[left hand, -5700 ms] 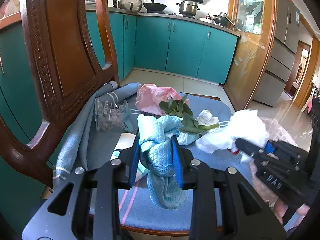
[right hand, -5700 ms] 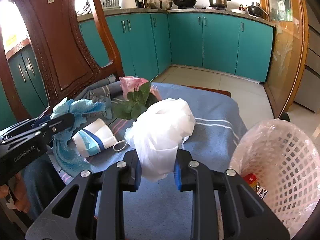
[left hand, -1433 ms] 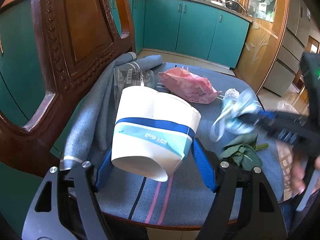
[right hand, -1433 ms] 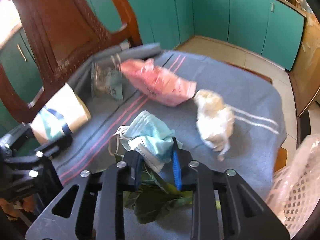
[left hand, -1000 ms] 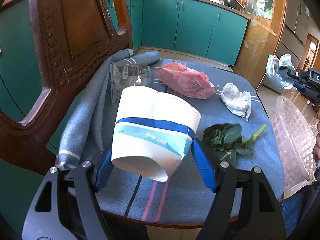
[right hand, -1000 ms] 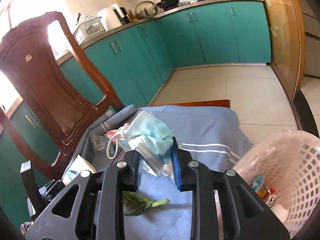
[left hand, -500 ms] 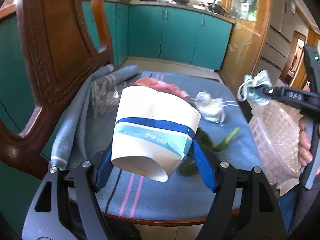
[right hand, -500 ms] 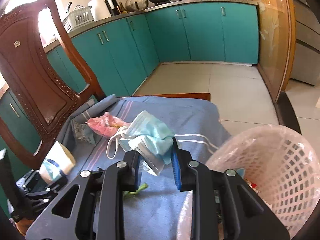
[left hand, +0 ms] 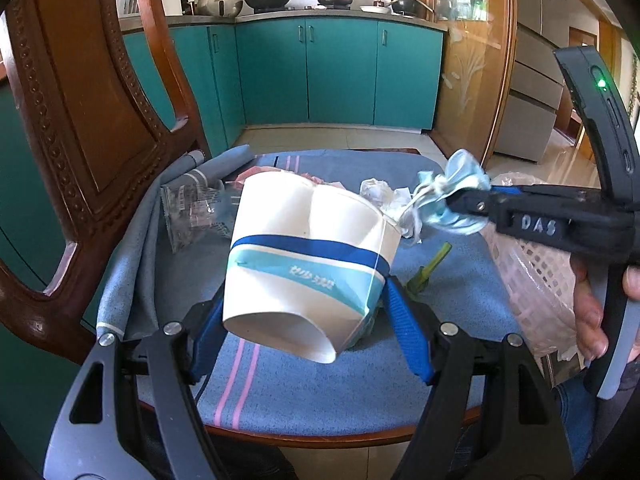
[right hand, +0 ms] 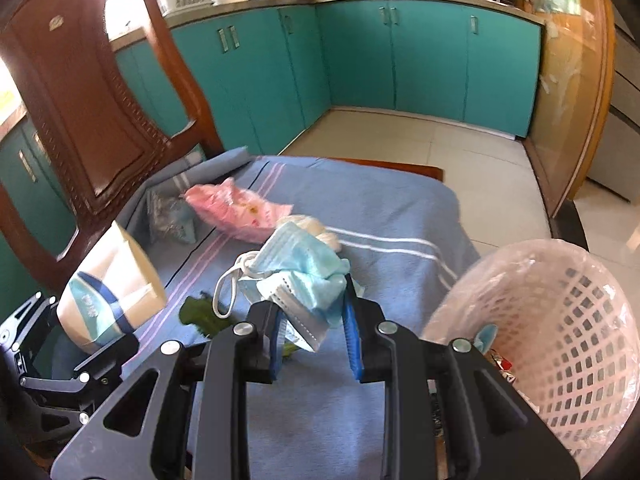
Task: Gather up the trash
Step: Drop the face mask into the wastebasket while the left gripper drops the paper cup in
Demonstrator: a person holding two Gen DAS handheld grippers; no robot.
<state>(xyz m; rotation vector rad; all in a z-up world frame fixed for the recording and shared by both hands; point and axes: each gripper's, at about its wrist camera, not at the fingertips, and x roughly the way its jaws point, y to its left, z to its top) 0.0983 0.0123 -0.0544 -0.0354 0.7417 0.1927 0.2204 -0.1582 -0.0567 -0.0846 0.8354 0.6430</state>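
My left gripper (left hand: 304, 308) is shut on a white paper cup (left hand: 308, 264) with blue bands, held above the chair seat; the same cup (right hand: 108, 288) shows at the left of the right wrist view. My right gripper (right hand: 310, 320) is shut on a crumpled blue face mask (right hand: 296, 272), held over the seat just left of the pink basket (right hand: 560, 312). From the left wrist the mask (left hand: 452, 200) hangs from the right gripper's tip. On the blue blanket (right hand: 380, 208) lie a pink wrapper (right hand: 236, 212), a white paper wad (left hand: 380, 194), a clear wrapper (left hand: 192, 216) and a green leaf (right hand: 200, 312).
The carved wooden chair back (left hand: 80, 128) rises at the left. The basket, lined with a plastic bag, holds some trash and stands off the seat's right edge. A hand (left hand: 596, 312) grips the right tool. Teal kitchen cabinets (left hand: 340, 72) and tiled floor lie behind.
The right gripper with the mask has swung from high over the basket side back lower and closer above the seat. The left gripper has lifted the cup and shifted slightly.
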